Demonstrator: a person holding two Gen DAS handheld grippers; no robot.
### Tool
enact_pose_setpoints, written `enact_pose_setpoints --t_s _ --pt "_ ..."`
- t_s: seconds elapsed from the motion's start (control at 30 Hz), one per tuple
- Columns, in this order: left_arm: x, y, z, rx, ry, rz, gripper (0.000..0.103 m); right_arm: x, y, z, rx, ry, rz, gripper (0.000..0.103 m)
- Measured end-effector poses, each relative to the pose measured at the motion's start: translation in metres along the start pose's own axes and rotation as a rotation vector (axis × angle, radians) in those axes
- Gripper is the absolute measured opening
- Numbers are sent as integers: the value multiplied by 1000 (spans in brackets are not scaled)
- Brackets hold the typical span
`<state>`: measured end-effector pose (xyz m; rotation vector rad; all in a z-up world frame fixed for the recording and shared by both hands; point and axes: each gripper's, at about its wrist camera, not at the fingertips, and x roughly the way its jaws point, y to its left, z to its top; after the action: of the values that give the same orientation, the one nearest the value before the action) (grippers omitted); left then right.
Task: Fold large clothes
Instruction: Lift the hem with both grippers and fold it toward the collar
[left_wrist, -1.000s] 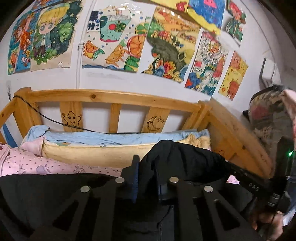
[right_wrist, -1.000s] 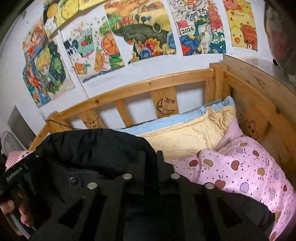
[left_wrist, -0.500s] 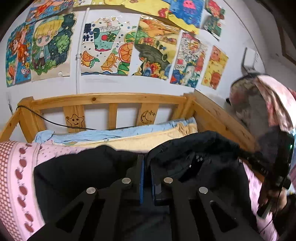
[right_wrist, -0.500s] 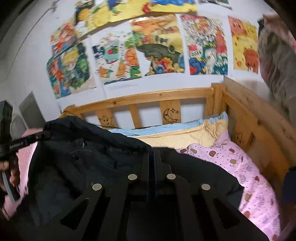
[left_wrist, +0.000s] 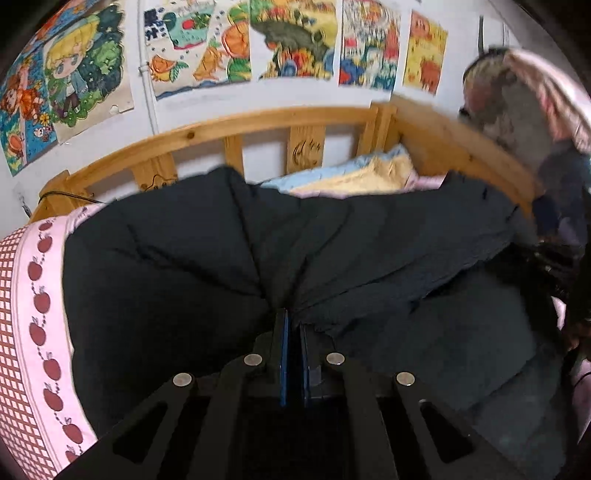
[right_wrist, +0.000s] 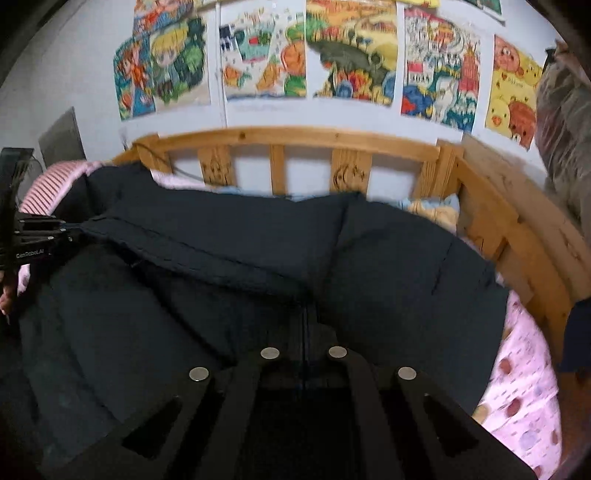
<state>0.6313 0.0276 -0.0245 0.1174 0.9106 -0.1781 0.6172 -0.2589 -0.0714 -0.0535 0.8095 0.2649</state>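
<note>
A large black padded jacket (left_wrist: 207, 258) lies spread over the bed, filling most of both views (right_wrist: 229, 251). My left gripper (left_wrist: 293, 317) is shut on a pinch of the black jacket, with folds fanning out from its blue pads. In the right wrist view my right gripper (right_wrist: 304, 314) is shut on the jacket's fabric near its middle. The left gripper's body (right_wrist: 29, 243) shows at the far left of that view, gripping the jacket's edge. The right gripper's body is a dark blur at the right edge of the left wrist view.
A wooden bed rail (right_wrist: 295, 140) with slats runs behind the jacket, and a side rail (right_wrist: 517, 236) on the right. Pink apple-print bedding (left_wrist: 33, 314) lies left, pink dotted sheet (right_wrist: 524, 373) right. Pillows (left_wrist: 354, 177) sit by the headboard. Drawings (right_wrist: 351, 55) cover the wall.
Both grippers have come down and forward with the jacket. The garment, held bunched up before, now lies spread out flat across the bed.
</note>
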Motion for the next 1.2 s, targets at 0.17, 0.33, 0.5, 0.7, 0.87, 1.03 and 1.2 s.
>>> enact_pose_setpoints --t_s 0.17,0.33,0.5,0.7,0.87,1.03,1.2 --pt "17 -2 -8 -4 9 33 6 18 -1 -12 35 11 -8 1" --pt "4 -6 -12 42 -45 25 6 -7 -12 -14 117 -60 39 1" --pt "-4 -6 -13 42 -58 23 6 -50 -16 6 124 -227 -28 1" --pt "-7 -9 -6 16 -51 17 6 -6 -2 52 137 -116 90 1" --pt "-32 -4 -1 -4 -110 -37 9 37 14 39 147 1 130 1" --pt "-57 -6 12 -38 -256 -175 14 48 16 22 157 21 173 1" --pt "-7 -30 39 -47 -113 -191 14 63 8 20 193 55 216 1"
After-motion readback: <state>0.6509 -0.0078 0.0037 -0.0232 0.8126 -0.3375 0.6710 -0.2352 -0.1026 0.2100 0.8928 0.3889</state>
